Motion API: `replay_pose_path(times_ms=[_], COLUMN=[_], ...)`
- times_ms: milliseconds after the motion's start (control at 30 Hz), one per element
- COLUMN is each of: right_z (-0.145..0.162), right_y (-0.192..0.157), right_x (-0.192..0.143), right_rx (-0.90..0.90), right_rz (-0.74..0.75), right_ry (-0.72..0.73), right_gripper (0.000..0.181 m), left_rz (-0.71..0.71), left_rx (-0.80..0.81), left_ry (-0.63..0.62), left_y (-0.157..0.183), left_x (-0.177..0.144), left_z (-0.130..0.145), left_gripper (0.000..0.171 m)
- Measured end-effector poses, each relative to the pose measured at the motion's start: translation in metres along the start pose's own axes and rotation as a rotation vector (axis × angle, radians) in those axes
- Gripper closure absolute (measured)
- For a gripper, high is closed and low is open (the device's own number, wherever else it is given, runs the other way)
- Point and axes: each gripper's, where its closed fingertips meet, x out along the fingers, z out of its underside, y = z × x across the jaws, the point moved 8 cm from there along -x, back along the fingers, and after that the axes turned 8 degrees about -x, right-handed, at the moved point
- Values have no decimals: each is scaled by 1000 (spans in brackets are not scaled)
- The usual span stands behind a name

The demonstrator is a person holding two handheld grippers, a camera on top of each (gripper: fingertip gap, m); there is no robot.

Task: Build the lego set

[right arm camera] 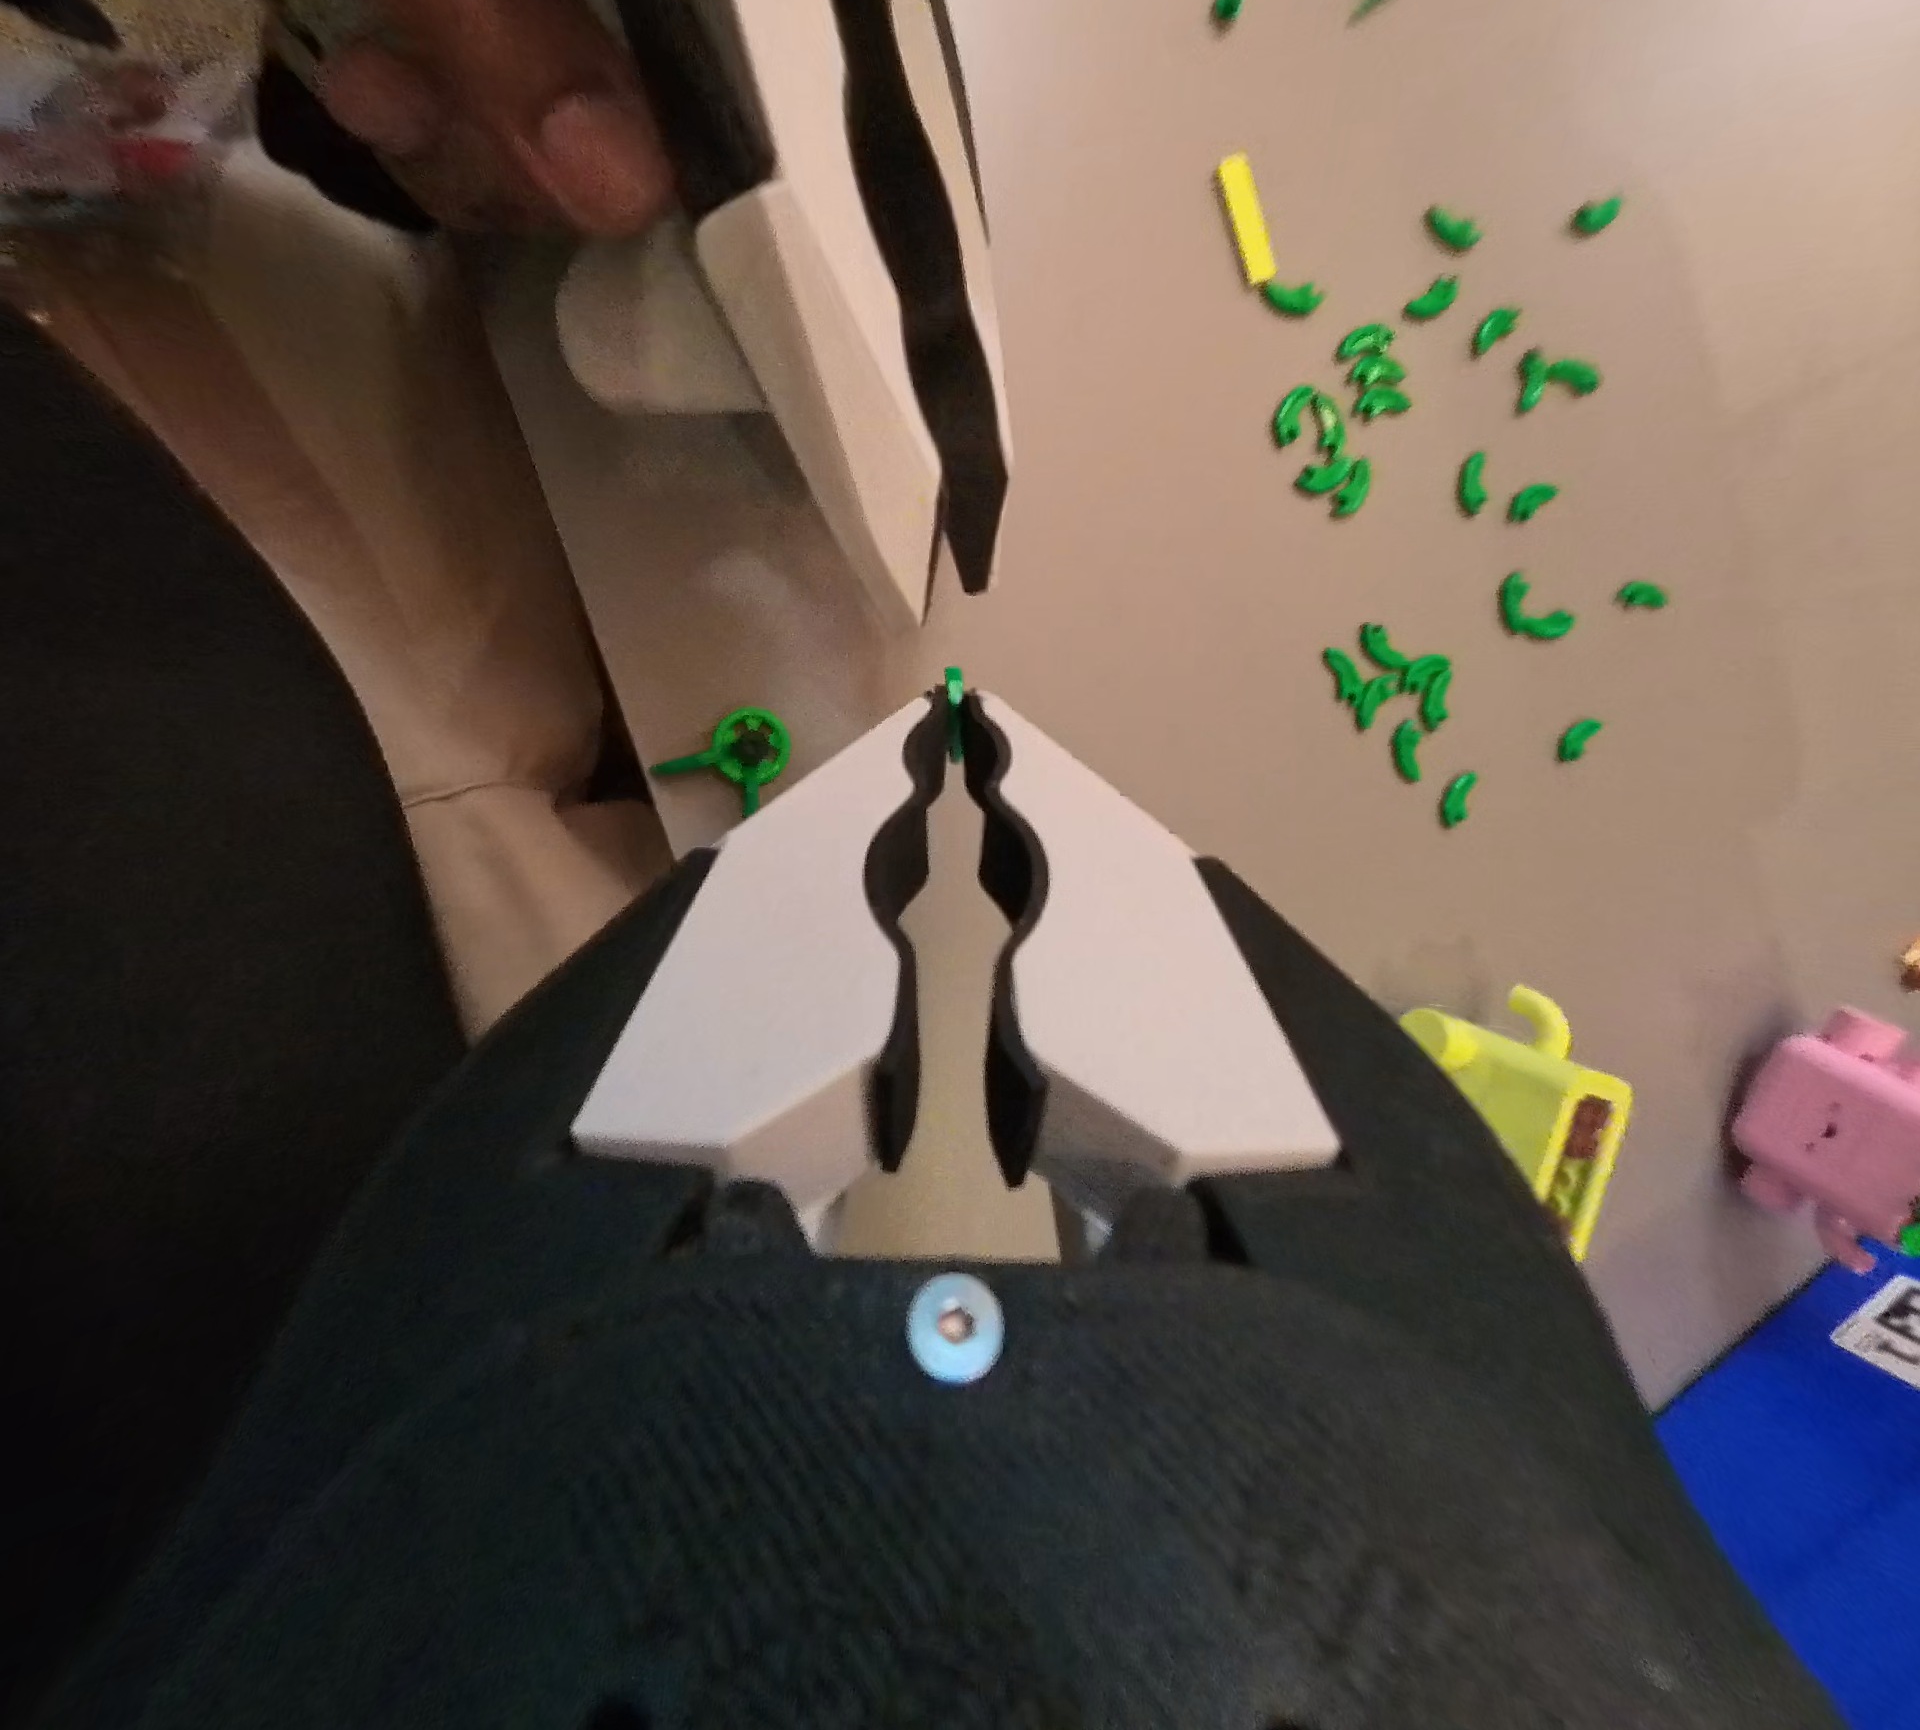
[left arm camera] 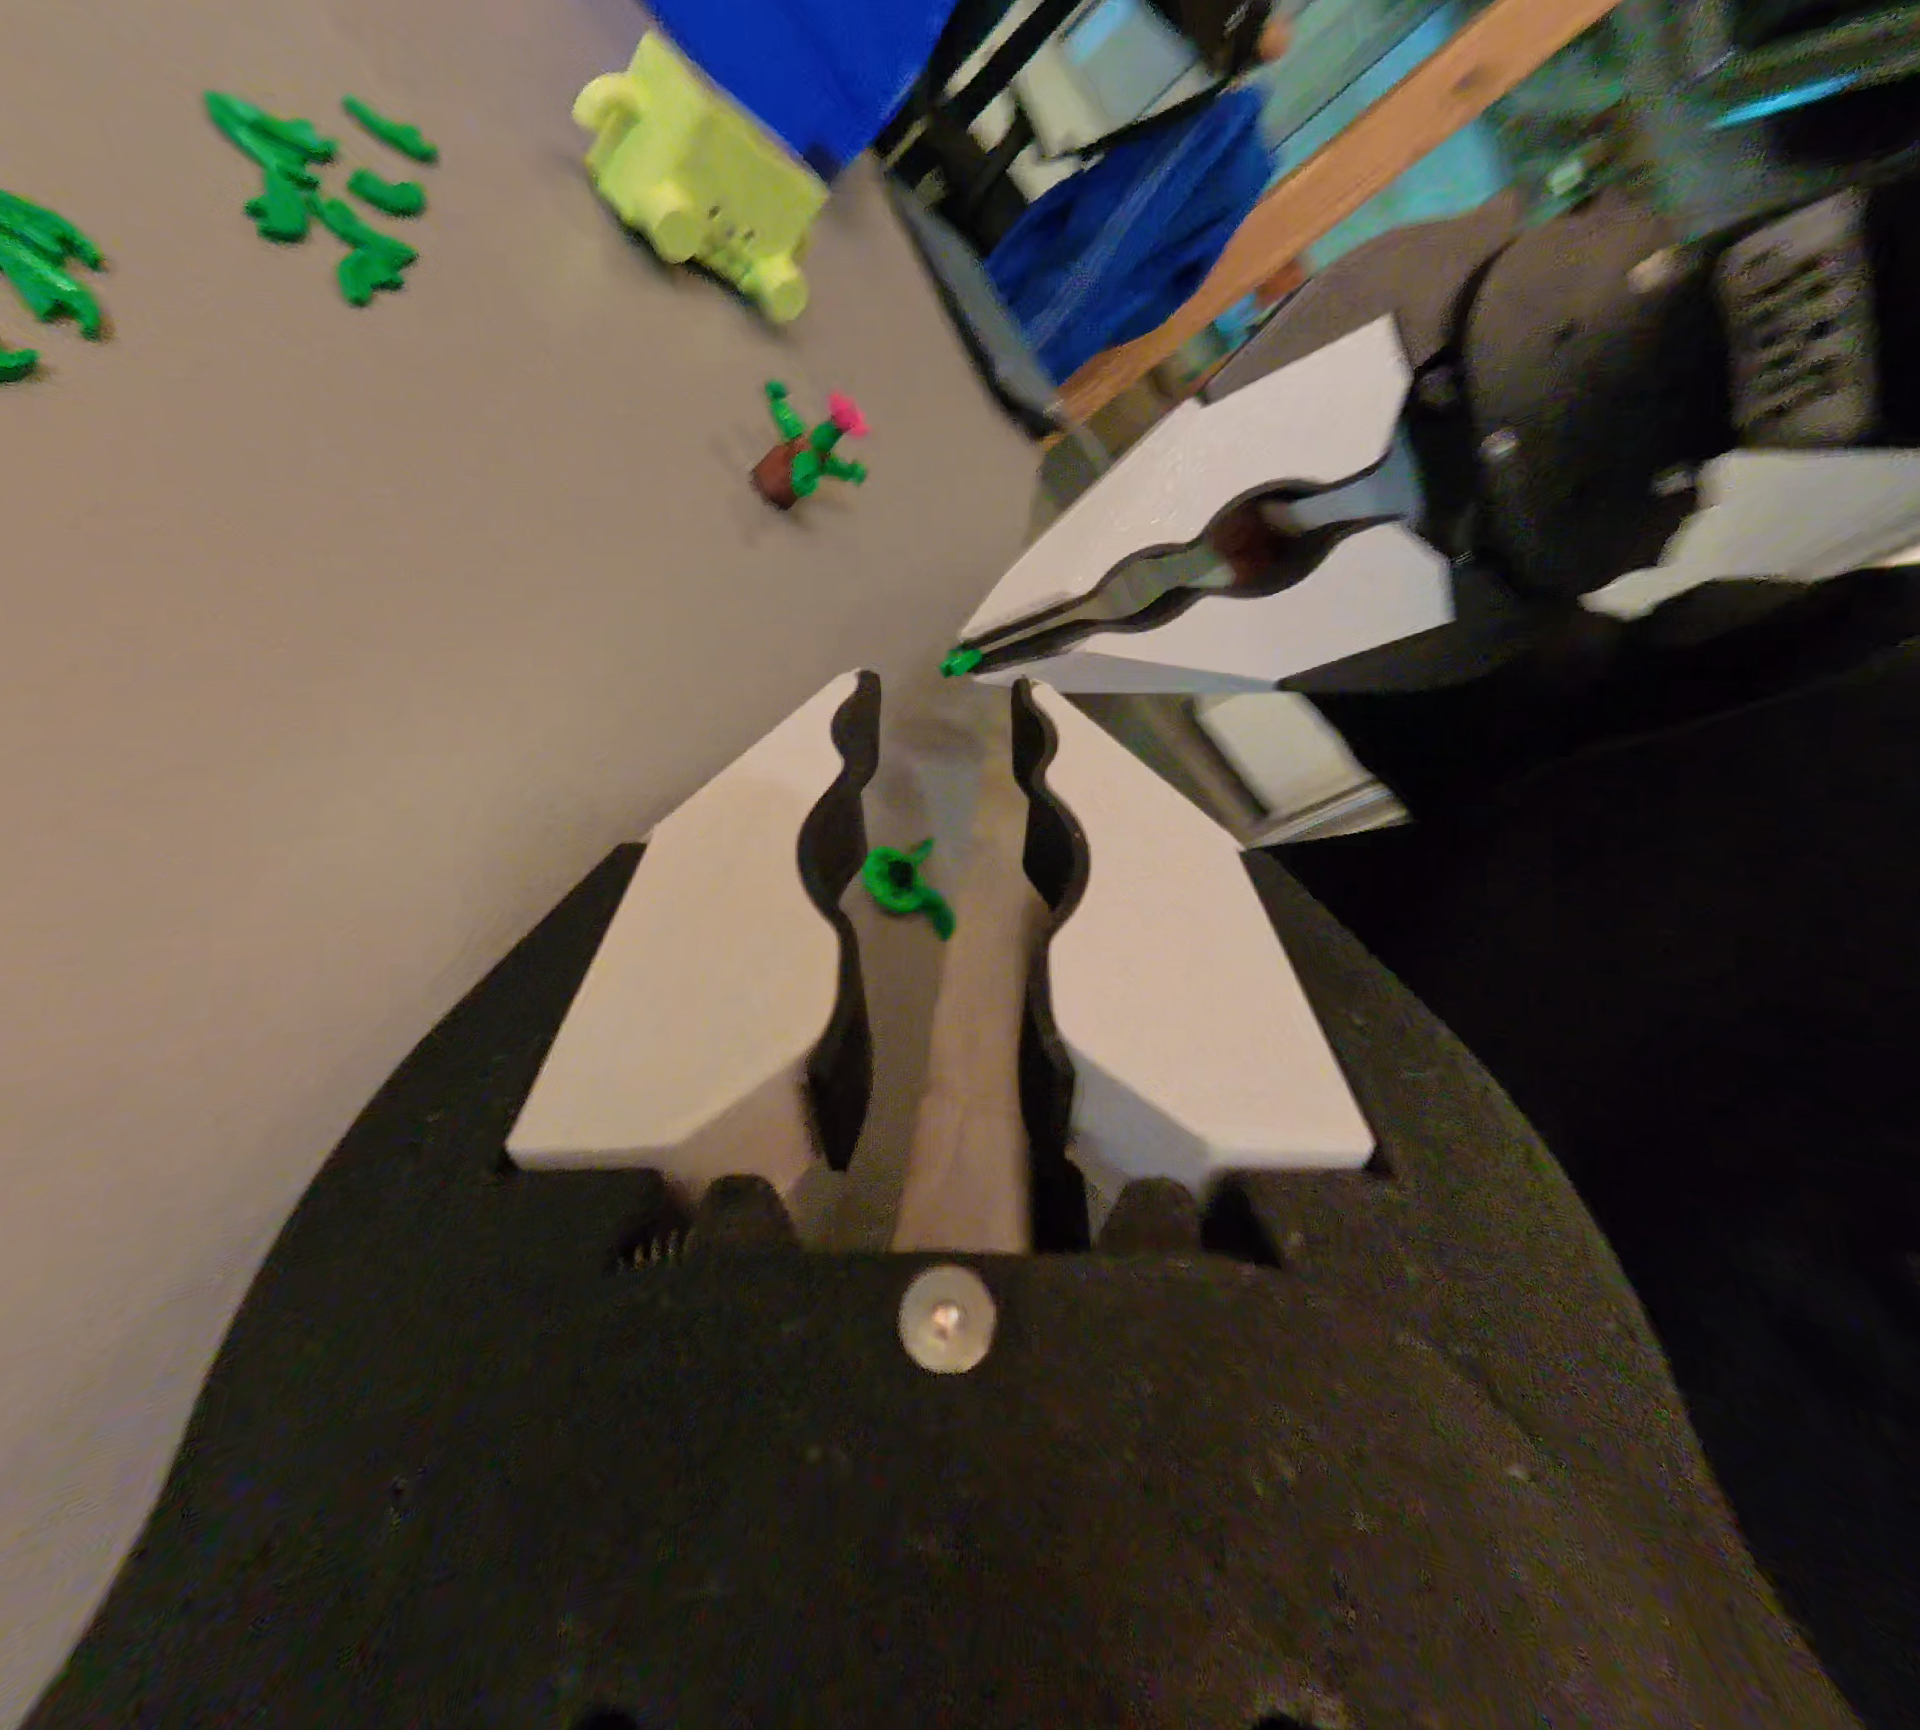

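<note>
1. Plainly, the small green piece (right arm camera: 953, 704) sits pinched at the very tip of the right gripper (right arm camera: 953, 714); so shallow a hold could let it twist or pop out.
2. The left gripper (left arm camera: 943, 693) hangs spread and empty just beside it; a mistimed handover would drop the piece.
3. The green ring piece (left arm camera: 902, 885) lies on the desk (left arm camera: 416, 641) near its edge and could be knocked off.
</note>
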Motion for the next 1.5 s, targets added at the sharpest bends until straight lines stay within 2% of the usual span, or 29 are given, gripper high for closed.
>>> replay_pose_path(times_ms=[100,200,300,433,600,900,1067,1233,1367,1500], right_z=[0,1,6,15,19,18,16,15,14,12], right_y=[-4,-3,2,4,2,2,6,8,7,7], right_x=[-11,-18,-22,-24,-24,-22,-25,-26,-19,-17], right_rx=[23,162,391,566,622,655,668,742,790,809], right_rz=[2,-75,-249,-380,-412,-439,-406,-392,-428,-423], right_ry=[149,277,434,565,615,672,756,887,924,940], right_gripper=[180,180,180,181,181,180,164,167,169,181], left_rz=[151,237,259,257,243,287,330,390,401,394], left_rx=[-30,42,126,179,194,168,86,18,1,10], left_ry=[19,29,45,56,51,36,108,150,177,180], left_y=[6,18,27,31,30,31,27,27,28,29], left_x=[-2,-1,-1,-3,-1,-4,-10,-13,-13,-13], left_z=[-2,-1,0,0,1,-1,-8,-11,-11,-11], left_gripper=[148,154,169,171,164,171,171,171,171,171])
